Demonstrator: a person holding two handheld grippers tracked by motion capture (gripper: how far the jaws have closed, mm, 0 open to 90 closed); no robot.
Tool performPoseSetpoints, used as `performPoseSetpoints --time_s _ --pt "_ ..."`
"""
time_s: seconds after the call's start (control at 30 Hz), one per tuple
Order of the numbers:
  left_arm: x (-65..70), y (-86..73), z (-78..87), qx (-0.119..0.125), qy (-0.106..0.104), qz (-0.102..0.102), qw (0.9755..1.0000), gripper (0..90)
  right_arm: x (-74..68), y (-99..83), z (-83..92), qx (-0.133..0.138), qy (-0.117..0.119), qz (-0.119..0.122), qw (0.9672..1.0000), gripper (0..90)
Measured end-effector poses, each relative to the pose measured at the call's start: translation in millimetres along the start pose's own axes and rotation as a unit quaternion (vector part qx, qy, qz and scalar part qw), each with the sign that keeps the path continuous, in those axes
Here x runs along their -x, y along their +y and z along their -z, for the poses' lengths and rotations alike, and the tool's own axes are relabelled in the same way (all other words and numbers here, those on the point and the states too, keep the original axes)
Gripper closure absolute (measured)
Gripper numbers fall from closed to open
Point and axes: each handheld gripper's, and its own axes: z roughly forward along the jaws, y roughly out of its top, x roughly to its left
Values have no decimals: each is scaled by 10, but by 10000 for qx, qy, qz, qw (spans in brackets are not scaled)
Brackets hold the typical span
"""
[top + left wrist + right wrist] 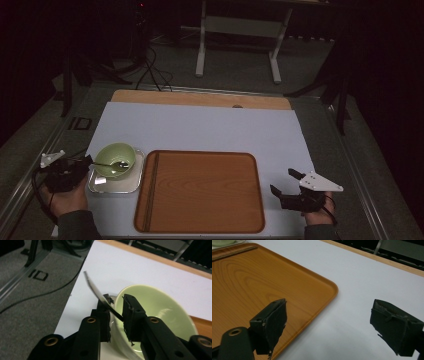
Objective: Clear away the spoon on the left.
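A pale green bowl (115, 156) (160, 310) stands on a small square white dish (120, 185) at the left of the table. A metal spoon (112, 164) (96, 290) lies in the bowl with its handle sticking out to the left. My left gripper (87, 162) (116, 298) is at the bowl's left rim. The handle runs slantwise through the narrow gap between the jaws, and a little room remains around it. My right gripper (283, 181) (328, 312) is open and holds nothing. It hovers over the white mat just right of the wooden tray (200, 190) (249, 277).
The wooden tray lies in the middle of the white mat (200, 127), with a thin dark strip (150, 190) along its left side. Beyond the table are a white stand (240, 30) and cables (150, 70) on the floor.
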Motion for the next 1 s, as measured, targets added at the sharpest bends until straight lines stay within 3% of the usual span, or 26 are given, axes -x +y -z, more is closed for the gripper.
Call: performPoseSetpoints --time_s 0.23,0.37,0.4,0.43,0.53,0.57,0.73,0.87,1.0 --pt "204 84 46 130 -143 -460 9988 832 0 2 -12 -12 11 23 10000 133" --pt "327 128 37 185 -352 -699 9968 873 5 5 -18 -14 16 35 10000 133" --pt "390 151 22 202 -438 -847 9952 879 4 5 -19 -18 16 35 10000 133" --pt "390 151 22 202 -438 -847 9952 883 4 5 -19 -18 16 35 10000 133" --pt "518 191 -10 212 -501 -1200 9913 888 -2 7 -22 -31 8 36 10000 133" --pt "518 191 -10 212 -501 -1200 9913 888 -5 7 -23 -39 2 53 10000 133" --pt "670 206 -52 300 -631 -1573 9851 882 -17 9 -31 -88 -6 113 9999 133" --pt "800 235 -102 339 -609 -1981 9777 880 -15 9 -31 -87 -12 121 9999 133" --pt "844 260 -117 394 -617 -2069 9756 882 -14 9 -29 -83 -12 122 9999 133"
